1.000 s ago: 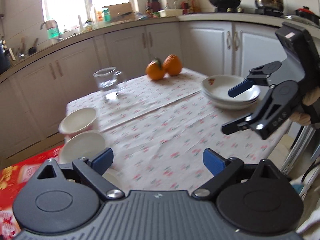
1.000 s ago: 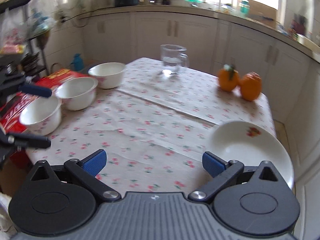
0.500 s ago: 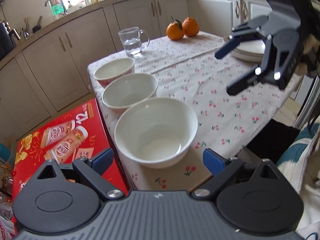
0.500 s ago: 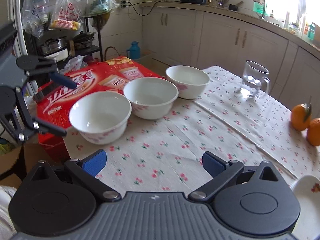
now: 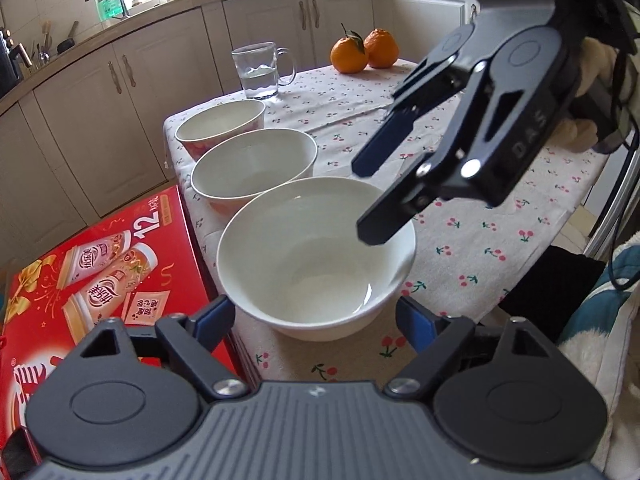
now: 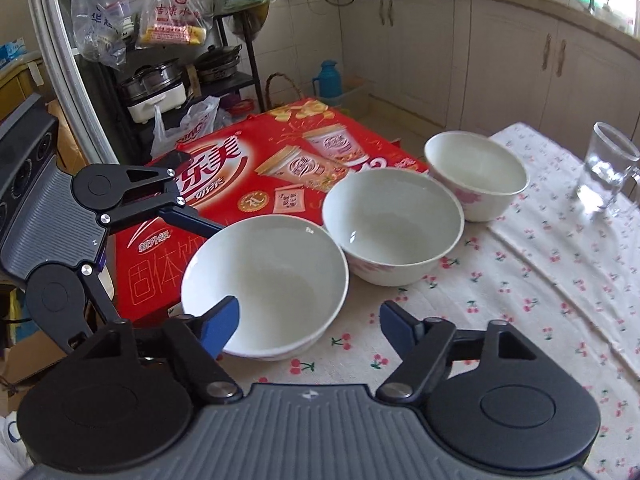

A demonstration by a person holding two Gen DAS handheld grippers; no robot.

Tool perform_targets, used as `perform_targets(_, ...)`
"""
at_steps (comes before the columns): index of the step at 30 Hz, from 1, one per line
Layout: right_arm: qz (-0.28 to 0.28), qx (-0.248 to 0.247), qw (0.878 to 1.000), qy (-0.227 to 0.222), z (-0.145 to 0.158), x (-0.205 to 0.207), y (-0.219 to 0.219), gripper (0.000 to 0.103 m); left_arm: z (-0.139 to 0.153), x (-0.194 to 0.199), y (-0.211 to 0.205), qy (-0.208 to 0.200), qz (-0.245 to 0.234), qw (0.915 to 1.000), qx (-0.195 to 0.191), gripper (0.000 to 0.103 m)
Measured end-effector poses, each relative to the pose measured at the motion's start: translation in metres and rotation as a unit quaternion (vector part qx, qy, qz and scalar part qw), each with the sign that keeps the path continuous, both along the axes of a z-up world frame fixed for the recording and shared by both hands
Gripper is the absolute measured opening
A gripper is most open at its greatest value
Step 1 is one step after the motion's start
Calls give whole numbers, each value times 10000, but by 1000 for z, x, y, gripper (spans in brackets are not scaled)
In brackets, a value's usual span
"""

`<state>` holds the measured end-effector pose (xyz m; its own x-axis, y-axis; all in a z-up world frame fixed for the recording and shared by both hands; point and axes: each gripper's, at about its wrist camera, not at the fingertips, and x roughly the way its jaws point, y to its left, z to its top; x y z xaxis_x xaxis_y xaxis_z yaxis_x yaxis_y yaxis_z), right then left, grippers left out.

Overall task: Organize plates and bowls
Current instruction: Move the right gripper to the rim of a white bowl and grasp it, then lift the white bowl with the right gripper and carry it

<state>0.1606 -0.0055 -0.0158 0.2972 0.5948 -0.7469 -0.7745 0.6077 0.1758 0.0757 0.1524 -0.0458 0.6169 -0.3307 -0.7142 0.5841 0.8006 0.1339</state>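
Three white bowls stand in a row along the table's edge. My left gripper (image 5: 316,320) is low at the nearest bowl (image 5: 316,256), and the bowl's near side lies between its closing jaws. The pads do not press on it. My right gripper (image 5: 374,196) hangs over that bowl's right rim. In the right wrist view the right gripper (image 6: 310,322) is closing, one pad inside the nearest bowl (image 6: 264,280) and one outside it, with no visible contact. The left gripper (image 6: 168,274) reaches that bowl from the left. Behind it are the middle bowl (image 6: 392,224) and the pink-patterned far bowl (image 6: 476,172).
A glass mug (image 5: 260,68) of water and two oranges (image 5: 364,50) stand farther back on the cherry-print tablecloth (image 5: 480,220). A red drinks box (image 5: 100,264) lies below the table's edge beside the bowls. A shelf with pots (image 6: 160,88) and cabinets ring the room.
Both grippers swung away from the stacked plates and closed in on the nearest bowl. The plates have left both views. Both pairs of jaws have narrowed.
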Motion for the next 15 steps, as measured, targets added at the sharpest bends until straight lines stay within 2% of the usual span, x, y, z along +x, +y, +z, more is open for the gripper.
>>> perform_targets(2, 18, 35, 9999, 117, -4, 4, 2, 70, 0, 0, 1, -5, 17, 10000, -40, 82)
perform_targets(7, 30, 129, 9994, 316, -11, 9, 2, 55, 1, 1, 1, 19, 4, 10000, -74, 82)
perform_targets(15, 9, 247, 9990, 382, -11, 9, 2, 55, 2, 2, -2, 17, -19, 10000, -9, 81)
